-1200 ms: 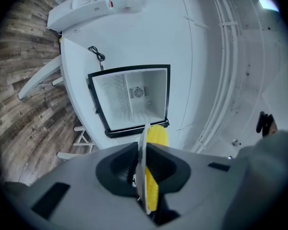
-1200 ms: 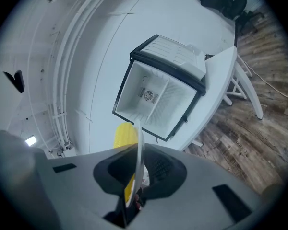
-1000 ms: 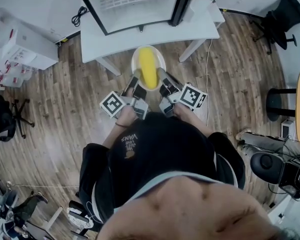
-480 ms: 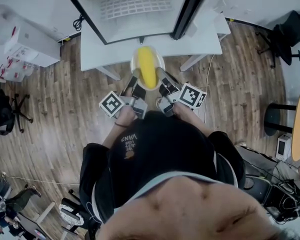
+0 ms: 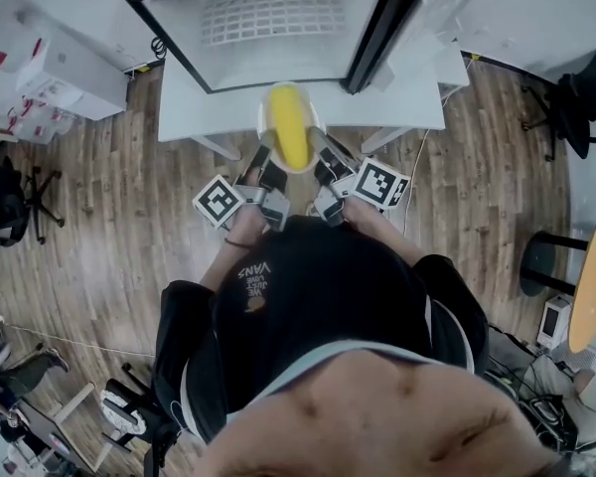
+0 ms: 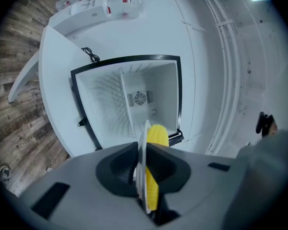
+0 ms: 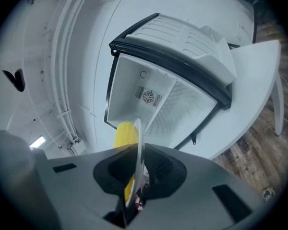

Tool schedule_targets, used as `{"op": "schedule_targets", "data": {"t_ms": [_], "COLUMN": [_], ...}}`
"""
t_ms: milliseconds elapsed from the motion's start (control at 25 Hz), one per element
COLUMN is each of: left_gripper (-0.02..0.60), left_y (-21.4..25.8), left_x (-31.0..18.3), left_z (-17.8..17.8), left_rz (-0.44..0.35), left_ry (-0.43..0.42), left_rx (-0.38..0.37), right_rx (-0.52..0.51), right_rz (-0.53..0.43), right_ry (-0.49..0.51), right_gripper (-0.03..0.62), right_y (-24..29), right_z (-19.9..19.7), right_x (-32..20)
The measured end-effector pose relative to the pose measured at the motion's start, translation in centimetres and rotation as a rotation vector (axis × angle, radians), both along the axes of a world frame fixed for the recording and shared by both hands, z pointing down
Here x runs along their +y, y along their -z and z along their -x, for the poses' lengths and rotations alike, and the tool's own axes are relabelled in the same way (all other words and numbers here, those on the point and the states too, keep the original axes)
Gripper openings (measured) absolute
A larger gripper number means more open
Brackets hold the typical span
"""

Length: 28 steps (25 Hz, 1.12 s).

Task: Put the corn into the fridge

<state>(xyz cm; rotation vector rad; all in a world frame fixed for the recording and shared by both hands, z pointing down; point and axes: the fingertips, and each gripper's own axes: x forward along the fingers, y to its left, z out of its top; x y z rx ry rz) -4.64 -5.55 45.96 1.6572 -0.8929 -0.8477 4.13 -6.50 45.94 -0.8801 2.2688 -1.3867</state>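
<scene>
Your corn (image 5: 290,127) lies on a white plate (image 5: 265,132). The left gripper (image 5: 263,157) and the right gripper (image 5: 319,153) are each clenched on that plate's rim, on opposite edges. The plate hangs just in front of the open fridge (image 5: 278,53), seemingly over the table (image 5: 397,107) edge. Pickup is done. What's left is carrying it inside the fridge, setting it down and letting go.

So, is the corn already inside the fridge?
No: the corn lies on a plate gripped by the left gripper and the right gripper, still outside the open fridge.
</scene>
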Motion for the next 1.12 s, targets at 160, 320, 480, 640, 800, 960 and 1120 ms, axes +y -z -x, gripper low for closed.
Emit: {"op": "schedule_targets", "data": {"t_ms": [160, 320, 480, 640, 800, 960, 1120], "left_gripper": [0.034, 0.034, 0.034, 0.034, 0.034, 0.034, 0.034], "left_y": [-0.1, -0.5, -1.1, -1.4, -1.6, -1.4, -1.2], "left_x": [-0.8, -1.1, -1.3, -1.6, -2.0, -2.9, -4.4], "left_z": [-0.4, -0.8, -1.4, -1.7, -1.5, -0.7, -0.3], "left_rz": [0.001, 0.010, 0.028, 0.031, 0.032, 0.024, 0.016], "left_ry": [0.037, 0.075, 0.106, 0.134, 0.156, 0.153, 0.125], "left_rx": [-0.013, -0.012, -0.024, -0.013, -0.005, -0.005, -0.008], "right_rx": [-0.001, -0.016, 0.002, 0.020, 0.022, 0.027, 0.024], "right_rz": [0.010, 0.014, 0.027, 0.014, 0.018, 0.007, 0.000], "right_ry": [0.035, 0.076, 0.108, 0.139, 0.153, 0.142, 0.112], "right_gripper": [0.031, 0.031, 0.031, 0.031, 0.031, 0.031, 0.031], "right_y": [-0.3, -0.6, -1.1, -1.4, -1.6, -1.4, -1.2], "right_z": [-0.5, -0.6, -1.4, -1.6, -1.3, -0.6, -0.3], "right_x": [-1.1, -1.7, -2.2, -2.9, -3.3, -4.2, -5.4]}}
